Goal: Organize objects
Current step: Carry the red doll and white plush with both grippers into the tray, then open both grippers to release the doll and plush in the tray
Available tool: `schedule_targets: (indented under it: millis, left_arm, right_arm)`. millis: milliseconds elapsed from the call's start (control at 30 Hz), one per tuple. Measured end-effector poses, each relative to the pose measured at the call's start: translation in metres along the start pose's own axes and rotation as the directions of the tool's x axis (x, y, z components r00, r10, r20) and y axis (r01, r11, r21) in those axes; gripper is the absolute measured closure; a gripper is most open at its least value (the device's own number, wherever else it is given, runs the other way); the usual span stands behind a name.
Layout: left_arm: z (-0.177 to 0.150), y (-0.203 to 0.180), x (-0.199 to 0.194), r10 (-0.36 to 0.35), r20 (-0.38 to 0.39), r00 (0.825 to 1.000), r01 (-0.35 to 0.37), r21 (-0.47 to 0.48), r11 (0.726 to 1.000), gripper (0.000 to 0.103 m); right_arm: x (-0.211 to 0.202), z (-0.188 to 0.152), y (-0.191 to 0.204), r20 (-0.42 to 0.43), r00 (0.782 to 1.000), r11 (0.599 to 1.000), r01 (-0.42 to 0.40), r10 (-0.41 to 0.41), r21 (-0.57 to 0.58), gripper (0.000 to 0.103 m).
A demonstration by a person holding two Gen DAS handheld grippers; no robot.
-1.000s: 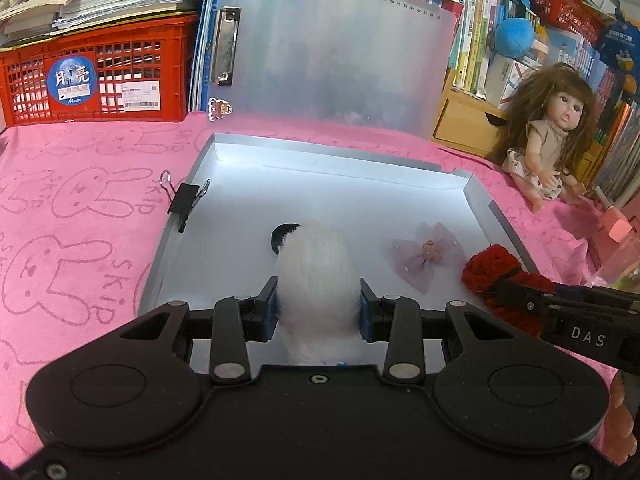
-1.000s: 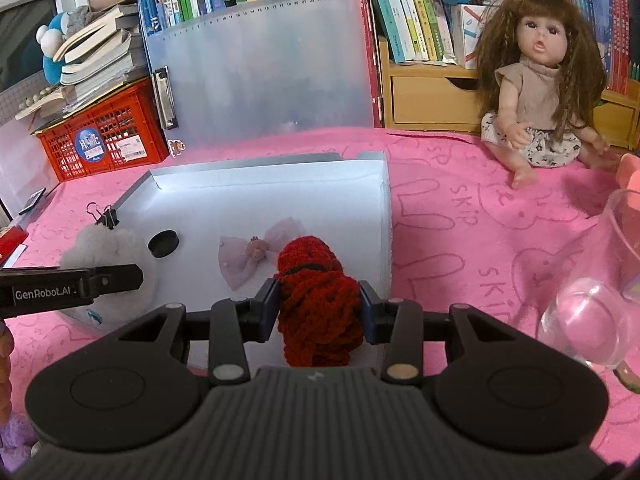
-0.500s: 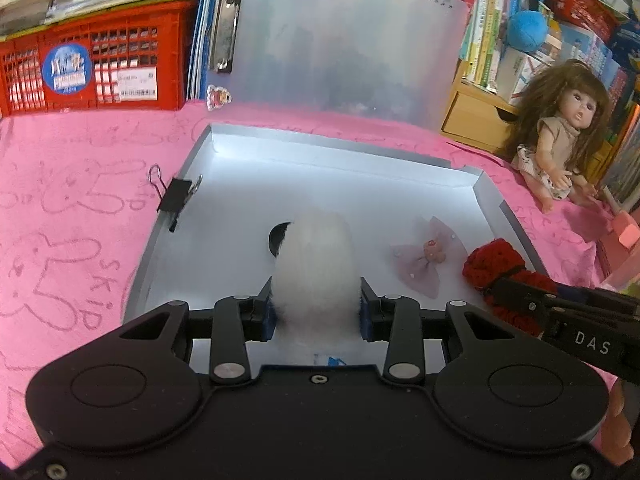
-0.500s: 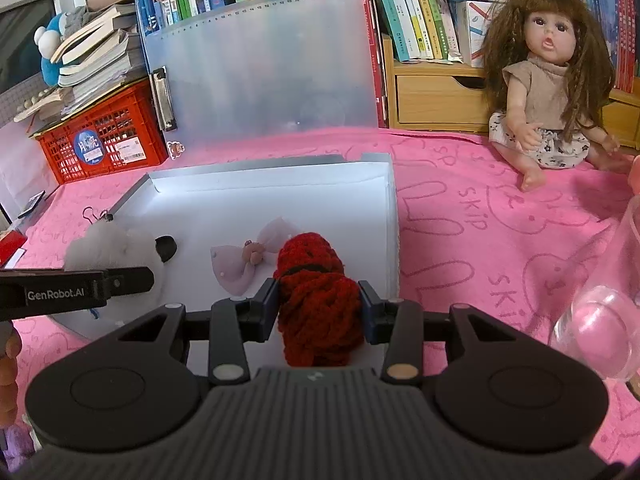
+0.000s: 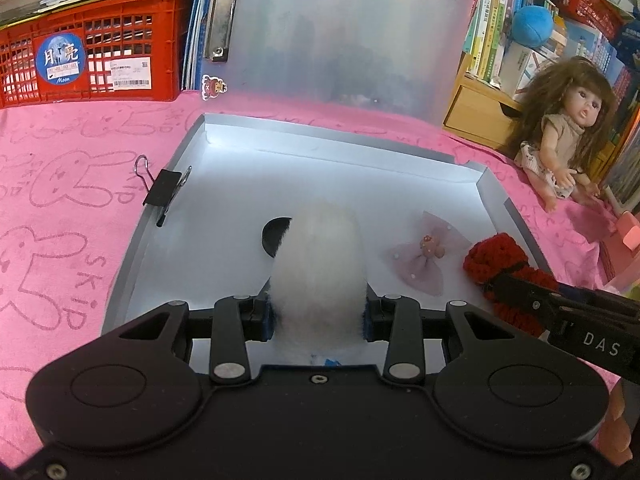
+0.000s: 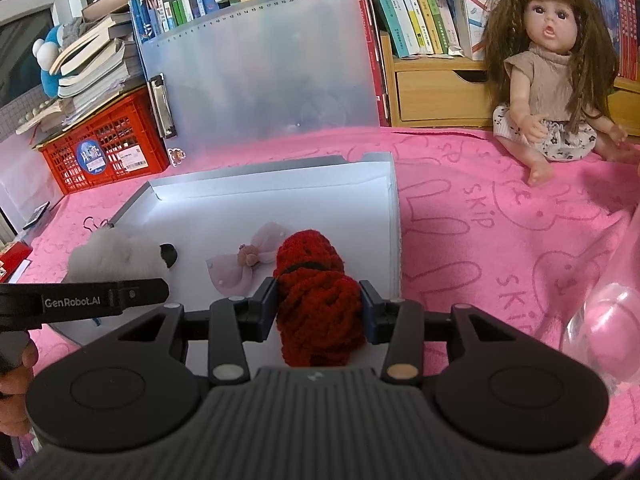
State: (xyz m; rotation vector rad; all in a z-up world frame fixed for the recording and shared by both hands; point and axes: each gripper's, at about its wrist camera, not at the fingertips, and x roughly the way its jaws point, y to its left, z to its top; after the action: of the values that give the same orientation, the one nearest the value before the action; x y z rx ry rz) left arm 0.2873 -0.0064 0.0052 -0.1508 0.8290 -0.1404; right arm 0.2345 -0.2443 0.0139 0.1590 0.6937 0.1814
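Observation:
My left gripper [image 5: 318,312] is shut on a white fluffy pompom [image 5: 320,264] and holds it over the near part of a shallow silver tray [image 5: 320,136]. My right gripper [image 6: 320,300] is shut on a red yarn bundle [image 6: 316,292] above the tray's near right part [image 6: 384,200]. A pink bow hair clip [image 5: 424,258] lies in the tray between the two; it also shows in the right wrist view [image 6: 248,260]. A small black round disc [image 5: 274,234] lies partly hidden behind the pompom. A black binder clip [image 5: 162,192] sits on the tray's left rim.
A doll [image 6: 548,72] sits at the right on the pink bunny-print cloth [image 5: 60,208]. A red crate [image 5: 88,60] and a translucent clipboard [image 5: 332,36] stand behind the tray. A clear glass [image 6: 608,312] stands at the near right. Bookshelves [image 6: 416,4] line the back.
Both grippers have moved forward and up over the tray with their loads still held. The pompom now covers more of the black disc.

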Motion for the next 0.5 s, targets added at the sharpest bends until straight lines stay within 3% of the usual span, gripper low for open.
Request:
schedule_targets:
  millis: [200, 267, 500]
  left_arm:
    - [-0.001, -0.001, -0.002, -0.018, -0.004, 1.0, 0.018, -0.004, 1.0, 0.061]
    - [-0.001, 0.0, -0.004, -0.027, -0.005, 1.0, 0.027, -0.013, 1.0, 0.059]
    - [-0.001, -0.003, -0.017, -0.049, 0.013, 0.999, 0.049, -0.004, 0.999, 0.033]
  right_arm:
    - [-0.003, -0.002, -0.002, 0.014, 1.0, 1.0, -0.014, 0.014, 0.027, 0.048]
    - [-0.004, -0.002, -0.002, 0.018, 1.0, 0.999, -0.018, 0.017, 0.034, 0.041]
    - [-0.016, -0.004, -0.001, 0.037, 0.999, 0.999, -0.02, 0.018, 0.037, 0.035]
